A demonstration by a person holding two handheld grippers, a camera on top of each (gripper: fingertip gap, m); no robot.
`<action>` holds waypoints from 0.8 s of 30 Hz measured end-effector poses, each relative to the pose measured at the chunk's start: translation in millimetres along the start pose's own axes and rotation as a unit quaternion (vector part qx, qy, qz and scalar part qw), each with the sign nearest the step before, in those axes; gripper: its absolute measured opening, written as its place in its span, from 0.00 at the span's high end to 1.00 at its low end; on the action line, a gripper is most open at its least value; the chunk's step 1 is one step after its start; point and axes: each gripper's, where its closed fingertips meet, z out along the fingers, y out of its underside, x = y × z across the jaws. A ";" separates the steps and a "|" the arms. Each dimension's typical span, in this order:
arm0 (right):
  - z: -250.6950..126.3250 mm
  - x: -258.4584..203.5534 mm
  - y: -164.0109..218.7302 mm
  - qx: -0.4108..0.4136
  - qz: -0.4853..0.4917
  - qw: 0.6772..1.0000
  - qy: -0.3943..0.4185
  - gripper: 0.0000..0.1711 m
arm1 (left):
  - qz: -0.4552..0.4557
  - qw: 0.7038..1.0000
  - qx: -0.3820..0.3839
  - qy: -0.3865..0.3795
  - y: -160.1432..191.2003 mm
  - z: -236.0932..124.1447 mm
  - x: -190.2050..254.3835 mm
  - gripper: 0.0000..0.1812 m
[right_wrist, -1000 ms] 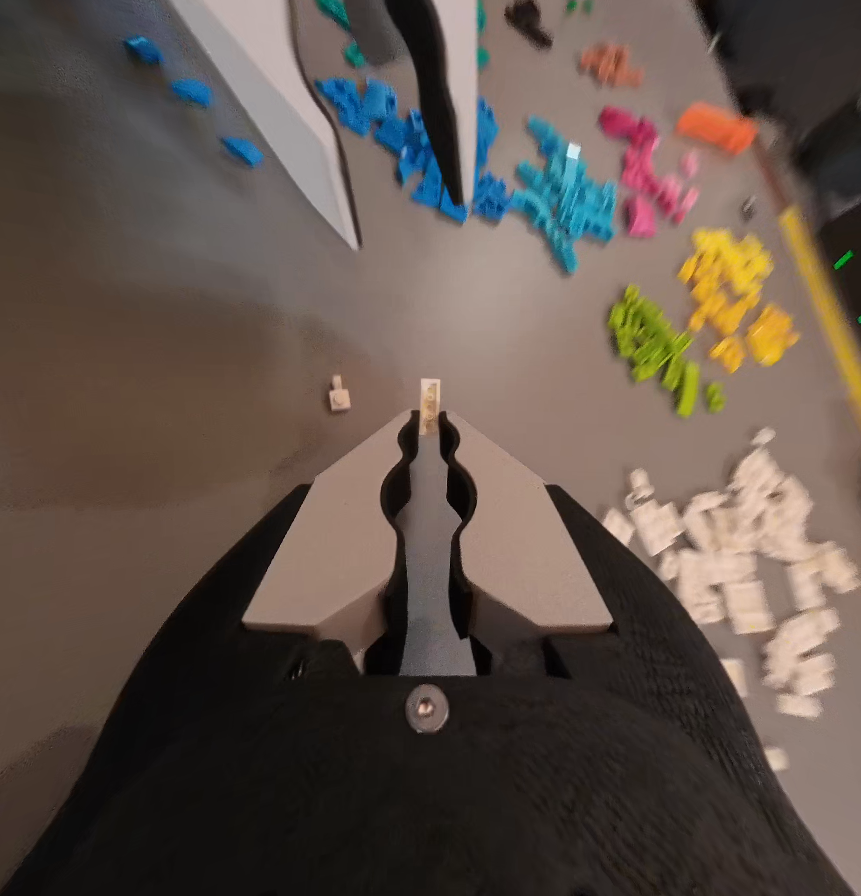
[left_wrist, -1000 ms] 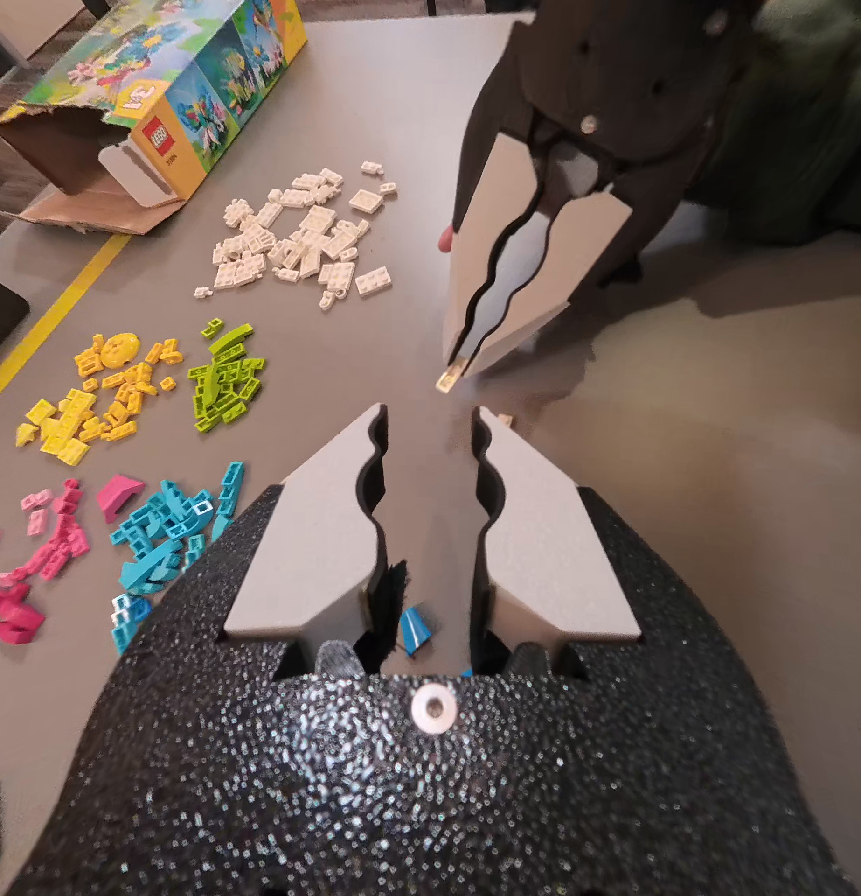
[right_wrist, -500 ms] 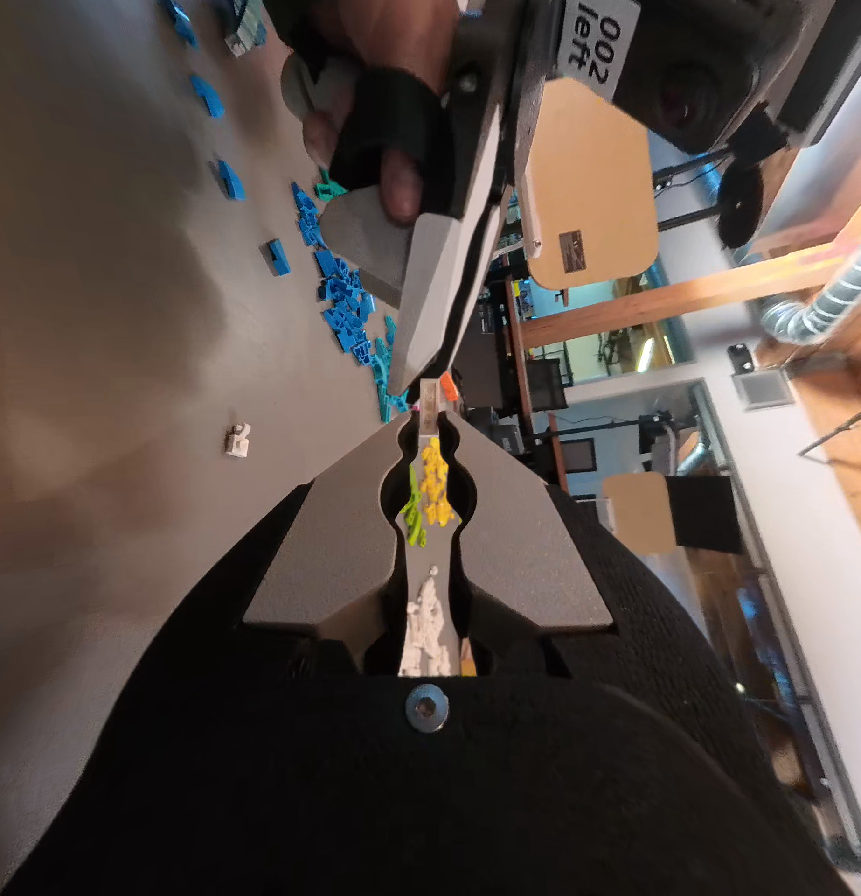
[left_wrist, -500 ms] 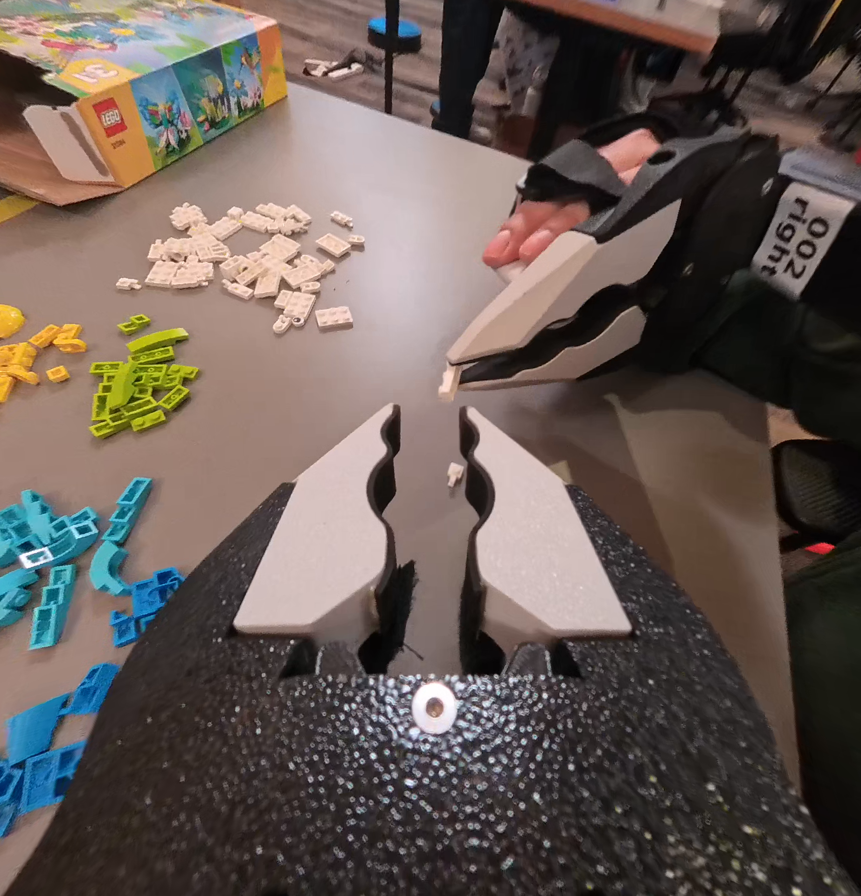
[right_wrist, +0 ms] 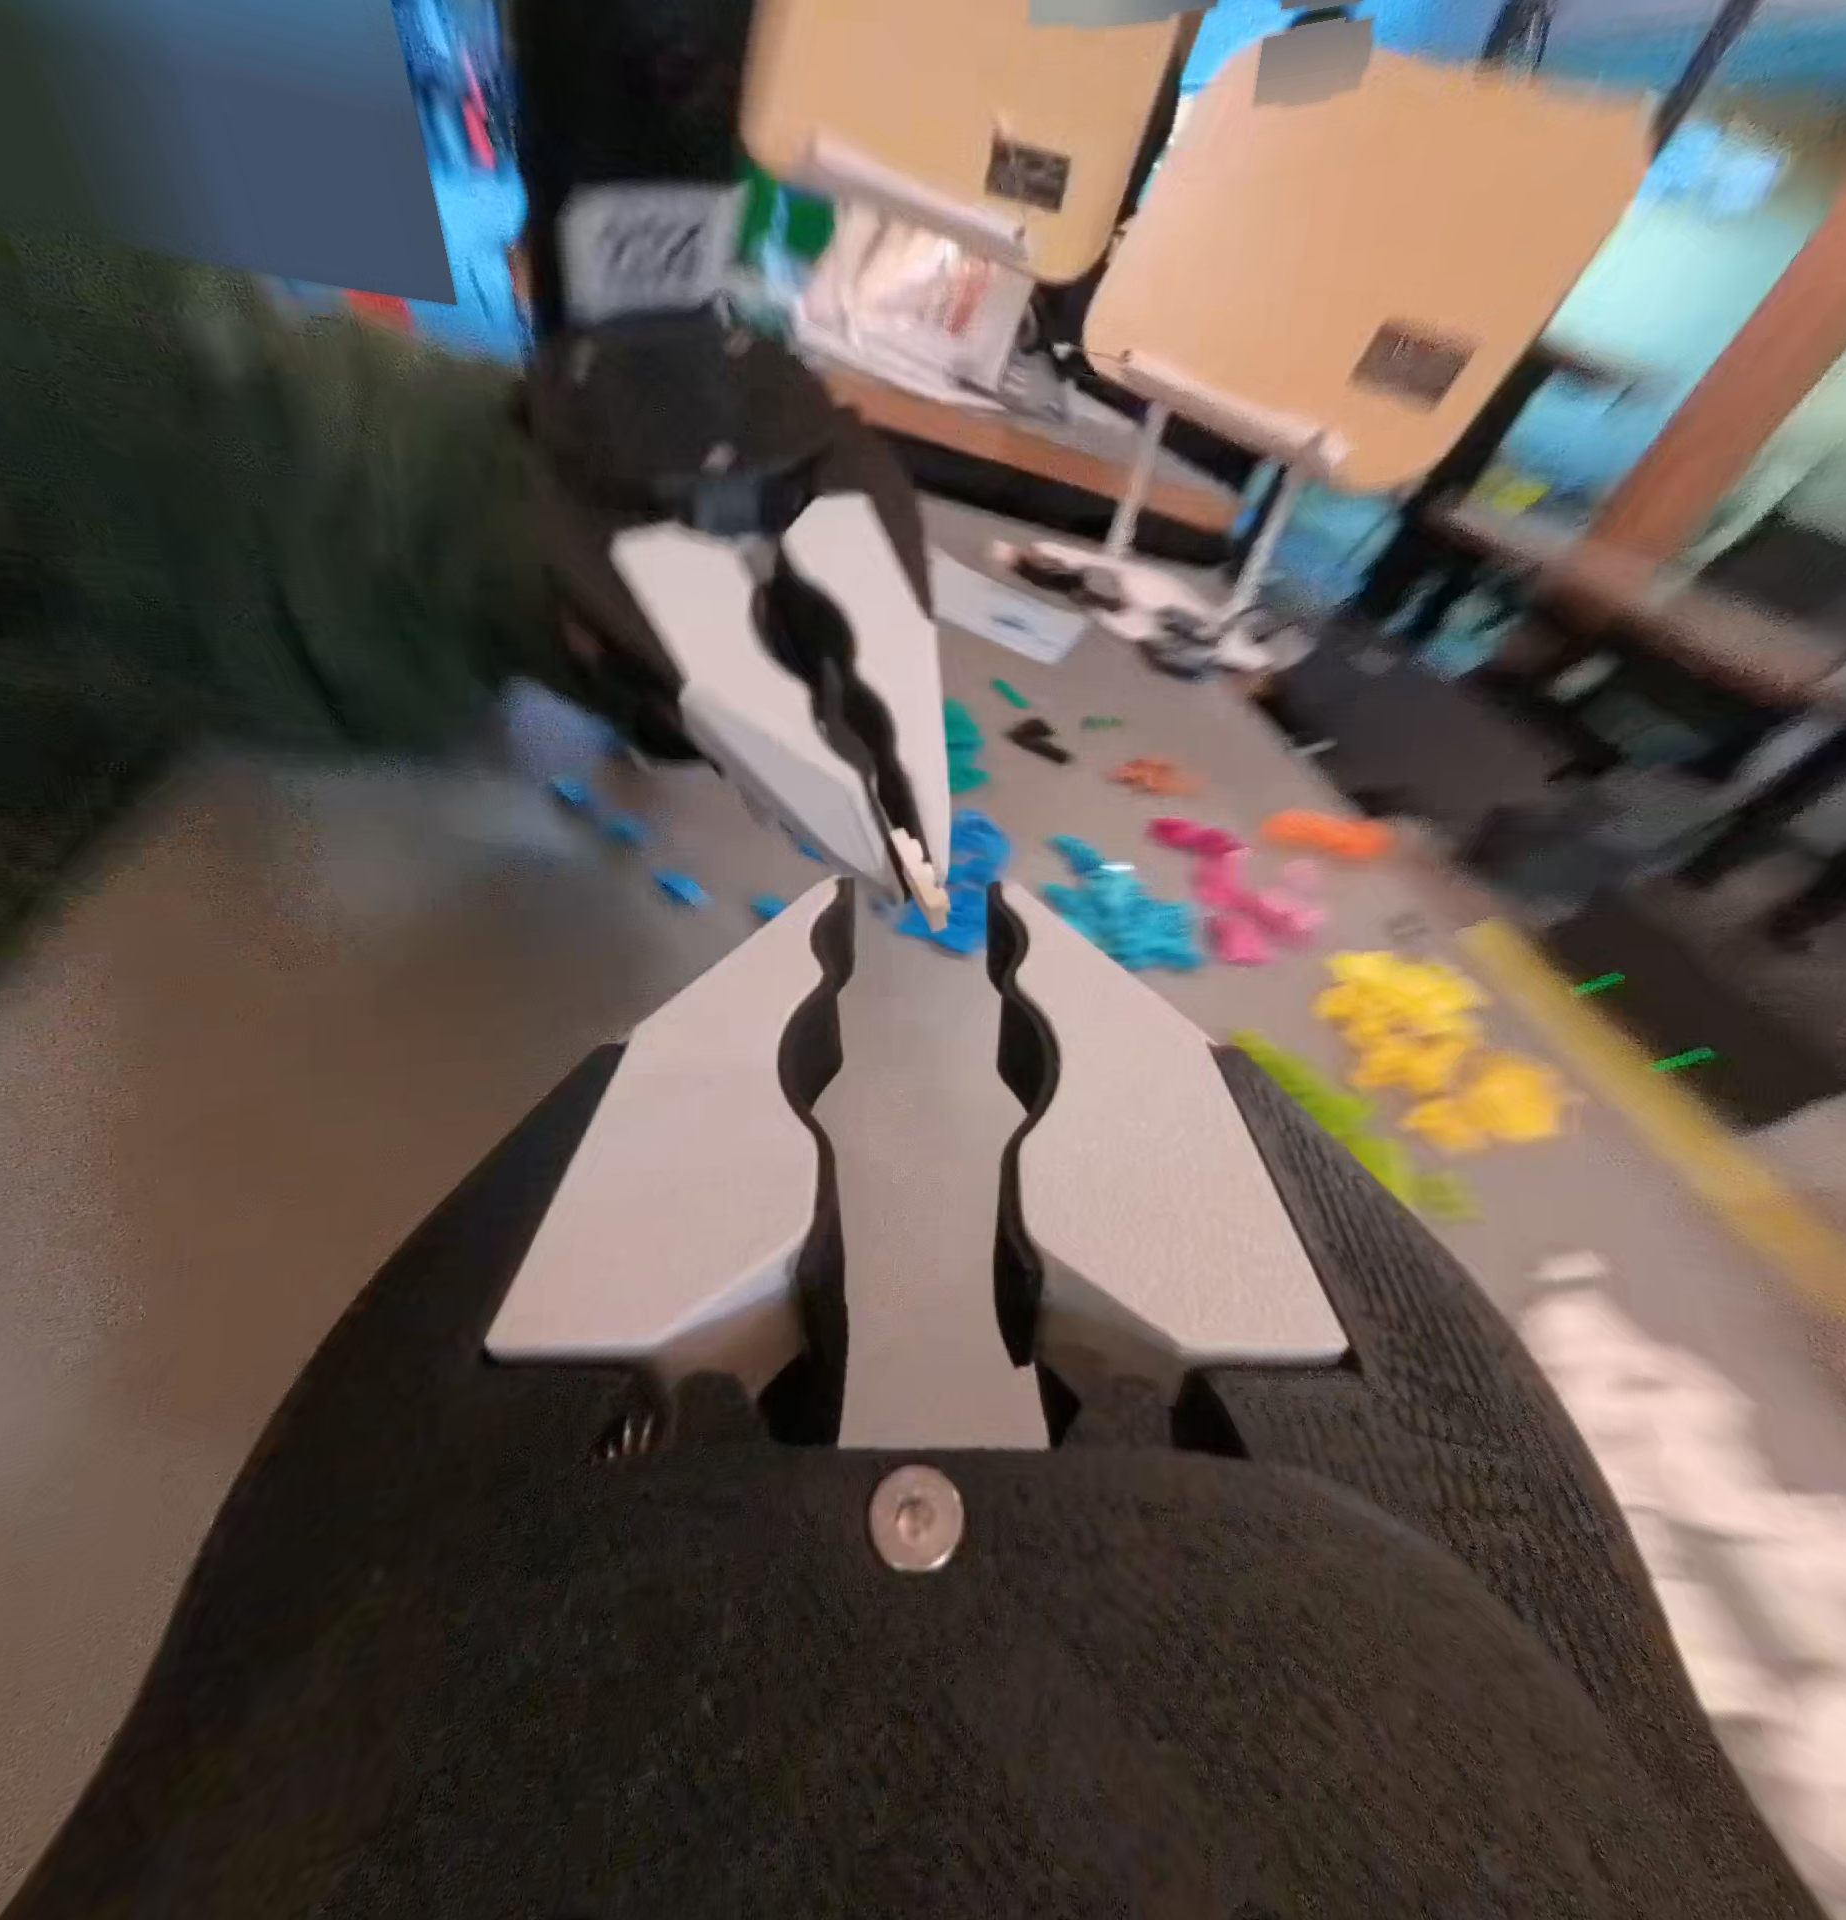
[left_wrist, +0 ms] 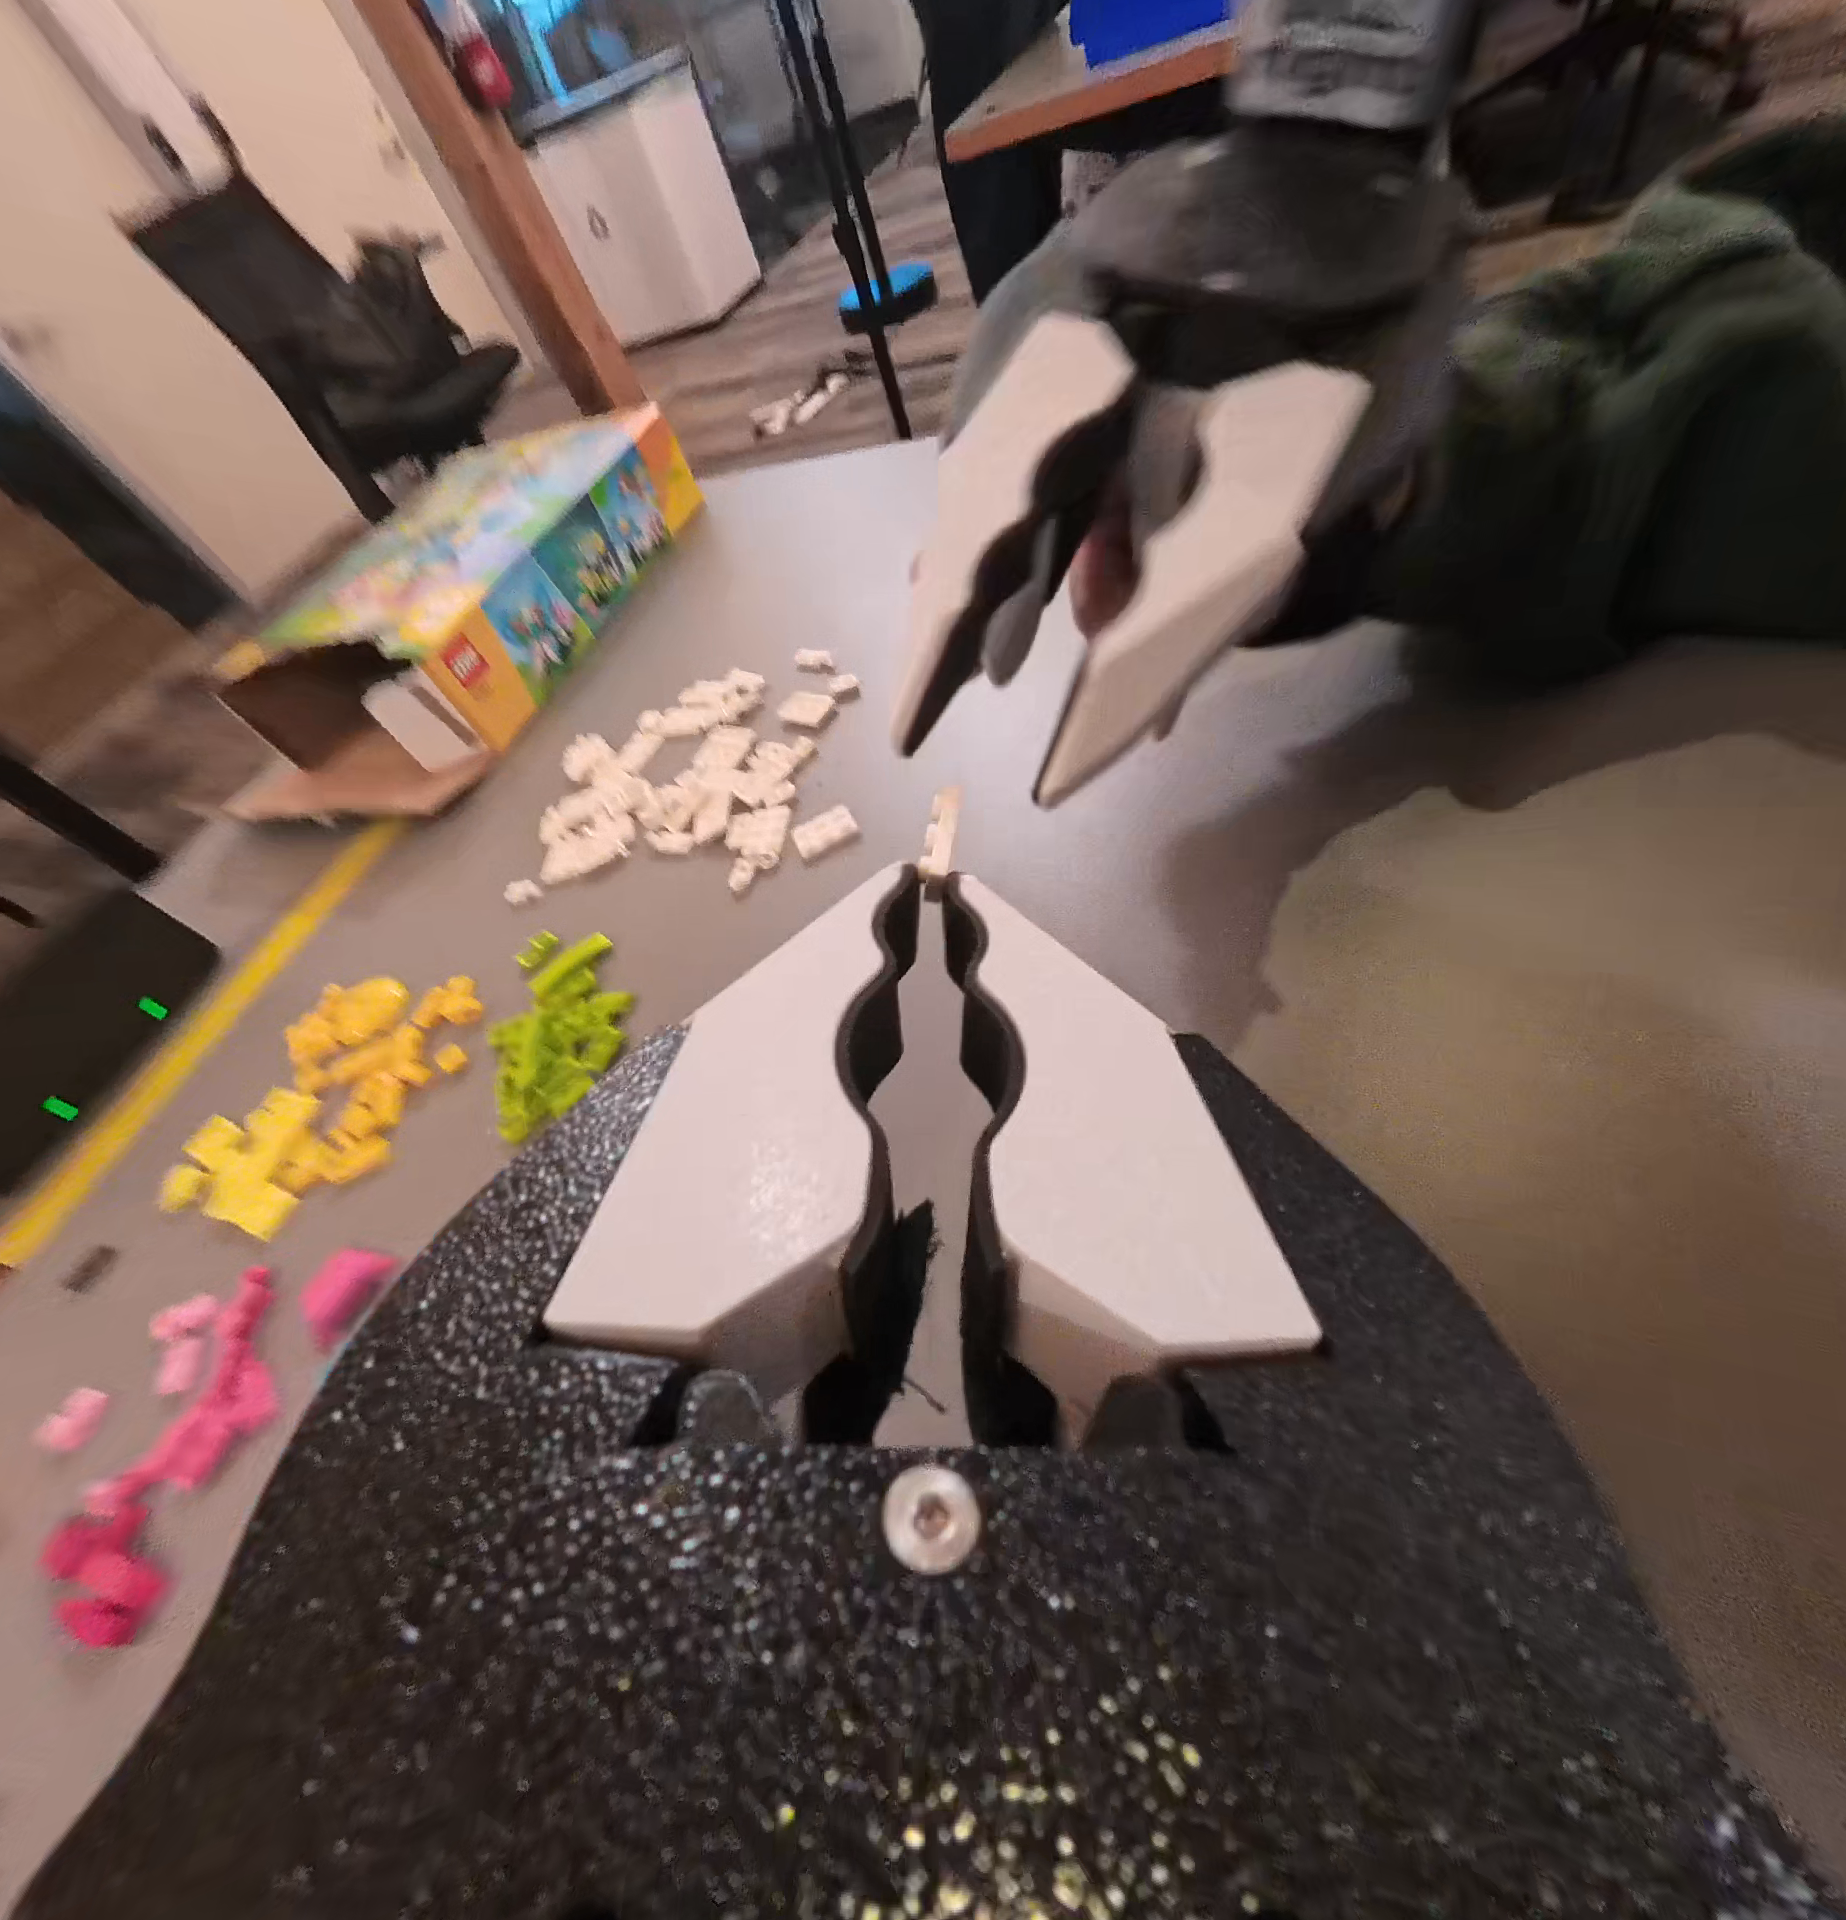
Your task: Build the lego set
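The jaws of the left gripper (left_wrist: 930, 886) are pressed together on a small cream lego piece (left_wrist: 940, 837), a thin studded strip that sticks out past the tips and stands nearly upright in the left wrist view. The jaws of the right gripper (right_wrist: 917, 902) are spread apart with nothing between them. In the left wrist view the right gripper (left_wrist: 971, 777) hangs above and just beyond the held piece, its two tips pointing down toward it with a clear gap. In the right wrist view the left gripper (right_wrist: 917, 878) reaches in from the upper left, and the cream lego piece (right_wrist: 921, 871) at its tips sits just ahead of the open jaws, centred over the gap between them and not touching either side.

To the left of the left gripper's jaws, on the grey surface (left_wrist: 1521, 1091), lie sorted heaps: white pieces (left_wrist: 690, 795) nearest the tips, then lime green pieces (left_wrist: 555, 1039), yellow pieces (left_wrist: 327, 1101) and pink pieces (left_wrist: 171, 1423) closer to the camera. Beyond the white heap lies an opened lego box (left_wrist: 483, 613). A yellow stripe (left_wrist: 192, 1049) runs along the surface's left edge. From the right wrist view, blue pieces (right_wrist: 1116, 914) lie beyond and to the right of the jaws, blurred by motion. A dark green sleeve (left_wrist: 1646, 416) runs behind the right gripper.
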 end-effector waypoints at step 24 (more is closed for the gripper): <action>-8.4 -11.5 35.8 -0.072 0.264 0.952 -0.137 0.96 | 0.156 0.986 -0.035 -0.048 13.3 10.1 7.5 0.88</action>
